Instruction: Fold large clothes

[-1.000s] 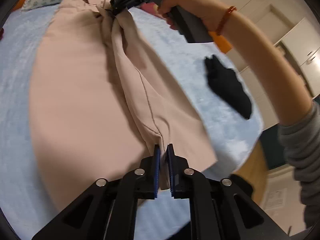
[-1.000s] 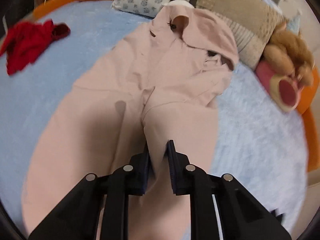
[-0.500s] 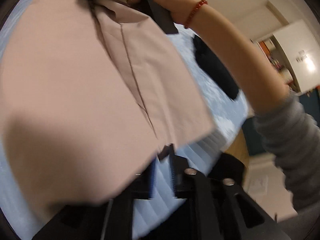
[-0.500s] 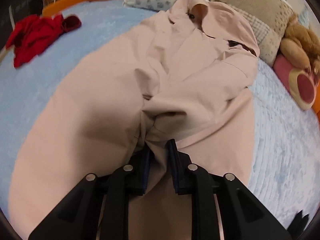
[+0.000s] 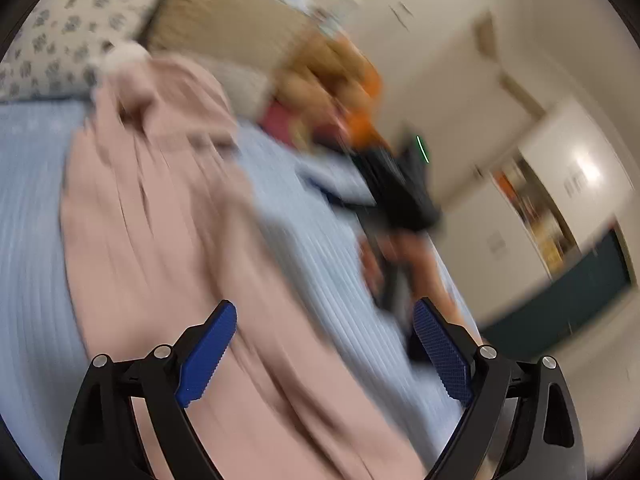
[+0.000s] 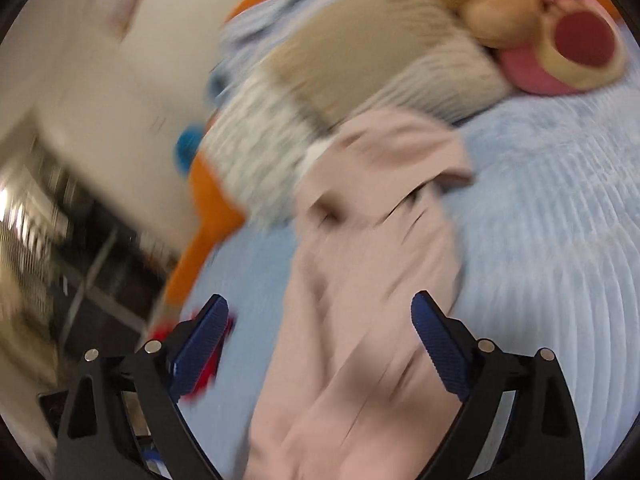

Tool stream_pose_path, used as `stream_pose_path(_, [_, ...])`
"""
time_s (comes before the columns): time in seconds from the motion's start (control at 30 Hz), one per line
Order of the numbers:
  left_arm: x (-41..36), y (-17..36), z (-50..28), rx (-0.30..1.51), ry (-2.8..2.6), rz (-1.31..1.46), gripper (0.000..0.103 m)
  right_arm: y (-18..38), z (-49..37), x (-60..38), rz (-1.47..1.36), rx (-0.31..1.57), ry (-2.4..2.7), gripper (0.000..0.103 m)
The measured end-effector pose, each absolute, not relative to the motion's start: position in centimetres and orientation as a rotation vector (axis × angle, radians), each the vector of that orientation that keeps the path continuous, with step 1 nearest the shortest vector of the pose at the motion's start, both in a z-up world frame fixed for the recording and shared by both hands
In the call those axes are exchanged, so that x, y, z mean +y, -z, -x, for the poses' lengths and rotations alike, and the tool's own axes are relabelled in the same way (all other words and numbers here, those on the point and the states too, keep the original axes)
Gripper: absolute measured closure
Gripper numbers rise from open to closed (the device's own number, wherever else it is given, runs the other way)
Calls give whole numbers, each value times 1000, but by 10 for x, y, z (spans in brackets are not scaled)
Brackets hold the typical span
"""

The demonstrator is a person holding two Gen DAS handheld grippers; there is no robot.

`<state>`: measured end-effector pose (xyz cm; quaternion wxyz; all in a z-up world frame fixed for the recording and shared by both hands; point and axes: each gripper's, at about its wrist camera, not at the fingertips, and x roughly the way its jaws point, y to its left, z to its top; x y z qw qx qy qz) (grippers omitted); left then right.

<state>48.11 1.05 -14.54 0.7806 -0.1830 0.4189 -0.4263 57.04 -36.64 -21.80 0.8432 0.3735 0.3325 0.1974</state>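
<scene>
- Pink garment (image 5: 168,240): it lies lengthwise on the light-blue bed (image 5: 32,208), collar end up by the pillows, folded into a long narrow strip. Both views are badly smeared, so its creases are hard to read.
- Left tongs (image 5: 324,356): spread wide, jaws having just been opening; the cloth passes under them, but neither pad presses on it.
- Right tongs (image 6: 320,354): likewise spread, jaws just opened, with the garment below and nothing pinched.
- Judgement: the lengthwise fold looks laid down and released; what remains is probably a crosswise fold.
- To do that well, slow down before re-gripping. Take the hem end at its two corners, pinching every layer together so the strip does not splay open.
- Carry both corners evenly toward the collar, keeping the edge level and lined up with the sides.
- Keep clear of the beige pillow (image 6: 360,40) and plush toy (image 6: 552,32), which sit just beside the collar, and of the red cloth (image 6: 200,372) near the bed's edge.
</scene>
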Motion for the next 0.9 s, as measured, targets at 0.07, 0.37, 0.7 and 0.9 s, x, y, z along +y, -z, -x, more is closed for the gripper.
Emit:
stream_pose_path(0.07, [-4,166,-561,878,833,415,13,245,-617,-381,-907,709,-412,18])
stream_pose_path(0.37, [-80,231,-726,915,489,222,29,297,-739,-376,-991,779,-388,20])
stream_pose_path(0.7, [-75,208,-741,785,271,163,95,286,-732,-387,-1100,659,-452,96])
stream_pose_path(0.9, [-32,138,-665,682,531,376,95,220,-660,-372,-1068,581,-708,96])
